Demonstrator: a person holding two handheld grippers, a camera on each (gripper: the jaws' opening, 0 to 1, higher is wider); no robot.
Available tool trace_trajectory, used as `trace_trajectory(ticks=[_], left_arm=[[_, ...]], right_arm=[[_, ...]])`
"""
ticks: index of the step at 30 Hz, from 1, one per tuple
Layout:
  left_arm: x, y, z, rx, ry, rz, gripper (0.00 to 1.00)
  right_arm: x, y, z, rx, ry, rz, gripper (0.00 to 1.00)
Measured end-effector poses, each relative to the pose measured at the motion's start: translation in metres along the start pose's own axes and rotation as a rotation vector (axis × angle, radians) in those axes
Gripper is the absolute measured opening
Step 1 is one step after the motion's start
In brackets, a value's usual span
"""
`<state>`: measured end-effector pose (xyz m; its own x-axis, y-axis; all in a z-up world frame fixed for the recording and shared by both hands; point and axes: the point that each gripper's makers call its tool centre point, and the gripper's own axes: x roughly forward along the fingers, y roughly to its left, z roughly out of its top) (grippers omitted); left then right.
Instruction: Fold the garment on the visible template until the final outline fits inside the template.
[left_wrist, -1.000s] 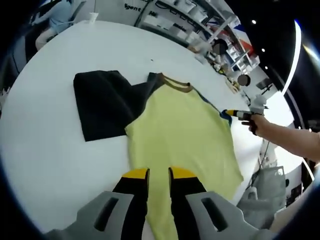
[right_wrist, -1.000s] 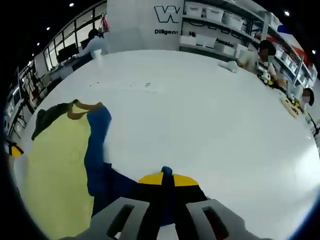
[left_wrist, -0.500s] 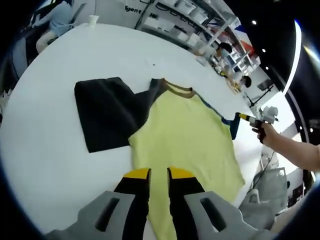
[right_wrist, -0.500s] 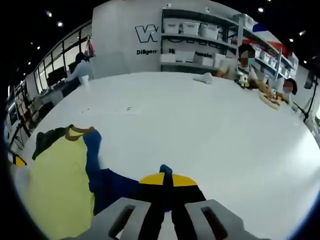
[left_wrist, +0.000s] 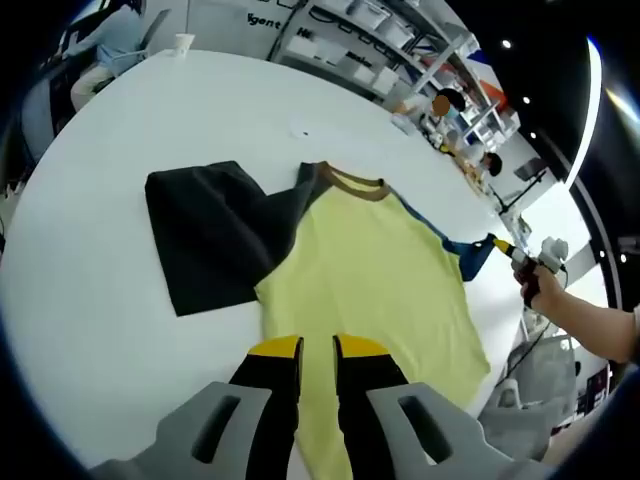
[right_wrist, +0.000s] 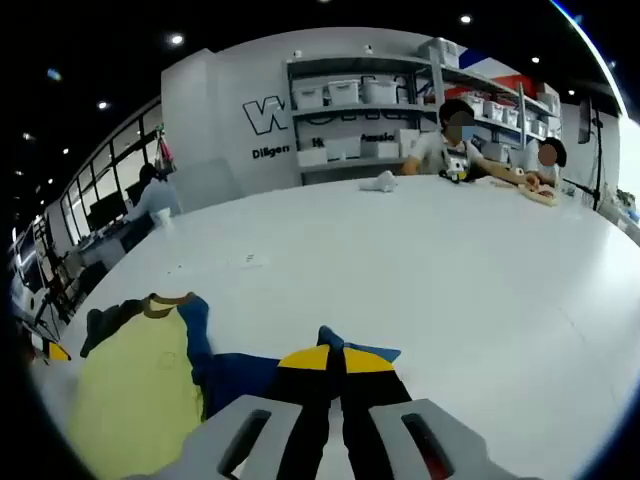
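Looking along both grippers, I report what my two cameras give me.

Garment: a yellow T-shirt (left_wrist: 370, 270) with a brown collar, one dark grey sleeve and one blue sleeve (right_wrist: 235, 375), lies flat on the white tabletop (left_wrist: 120, 120), about midway across it.
Template: a dark rectangular sheet (left_wrist: 205, 235) lies under the grey-sleeve side of the shirt, its far part bare.
Left gripper (left_wrist: 316, 350): my jaws stand slightly parted with a narrow gap, holding nothing; their yellow tips sit over the shirt's hem, but I cannot tell if they touch it.
Right gripper (right_wrist: 330, 358): my jaws are pressed together on the end of the blue sleeve, drawn out sideways from the shirt's body. In the left gripper view it appears near the right table edge, in a person's hand (left_wrist: 540, 285).
Background: shelves with white bins (right_wrist: 360, 95) and seated people beyond the far edge.
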<state>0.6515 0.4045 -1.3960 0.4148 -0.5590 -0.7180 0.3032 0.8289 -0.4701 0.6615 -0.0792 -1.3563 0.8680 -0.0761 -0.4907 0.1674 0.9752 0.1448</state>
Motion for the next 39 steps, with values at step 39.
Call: trace_trajectory(ticks=[39], left_arm=[[-0.016, 0.087, 0.017, 0.001, -0.047, 0.25, 0.14]], right_arm=[[-0.038, -0.037, -0.058, 0.48, -0.12, -0.14, 0.0]])
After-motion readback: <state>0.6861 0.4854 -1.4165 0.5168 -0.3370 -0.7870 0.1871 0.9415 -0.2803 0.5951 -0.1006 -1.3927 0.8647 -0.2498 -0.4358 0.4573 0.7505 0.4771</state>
